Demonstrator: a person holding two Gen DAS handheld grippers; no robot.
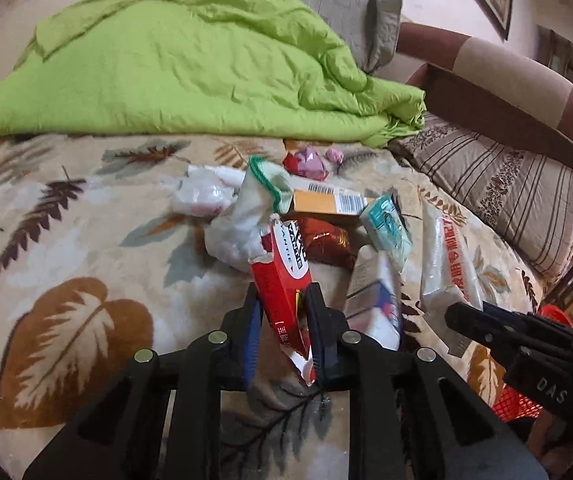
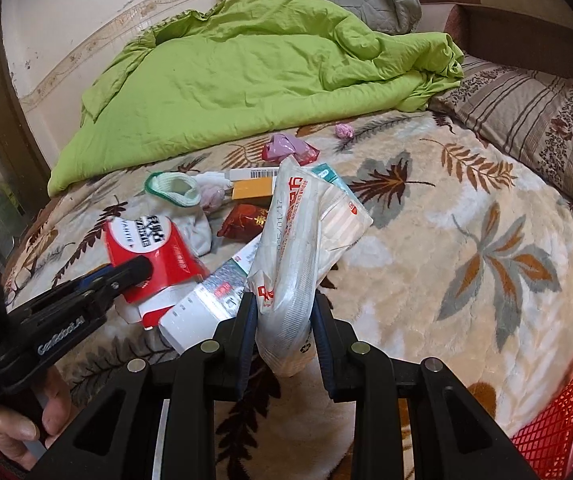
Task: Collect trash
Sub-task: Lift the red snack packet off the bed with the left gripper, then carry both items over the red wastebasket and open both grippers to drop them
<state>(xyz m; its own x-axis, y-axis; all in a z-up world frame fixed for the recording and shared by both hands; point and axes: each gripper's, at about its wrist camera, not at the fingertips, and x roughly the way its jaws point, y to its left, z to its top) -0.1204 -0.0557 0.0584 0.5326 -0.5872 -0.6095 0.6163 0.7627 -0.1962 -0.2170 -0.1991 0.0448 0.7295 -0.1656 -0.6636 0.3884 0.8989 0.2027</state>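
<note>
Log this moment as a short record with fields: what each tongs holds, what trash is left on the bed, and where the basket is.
left tongs: shut on red carton
right tongs: shut on white plastic packet
trash left on blanket: orange box, teal-and-white box, red foil wrapper, pink wrapper, white carton
other item: white sock with green cuff
basket: red mesh basket, at the bed's near edge by the right tongs
background: green quilt

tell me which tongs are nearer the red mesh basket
Right. The right tongs, shut on the white plastic packet, sit just beside the red mesh basket; the left tongs, gripping the red box, are farther.
</note>
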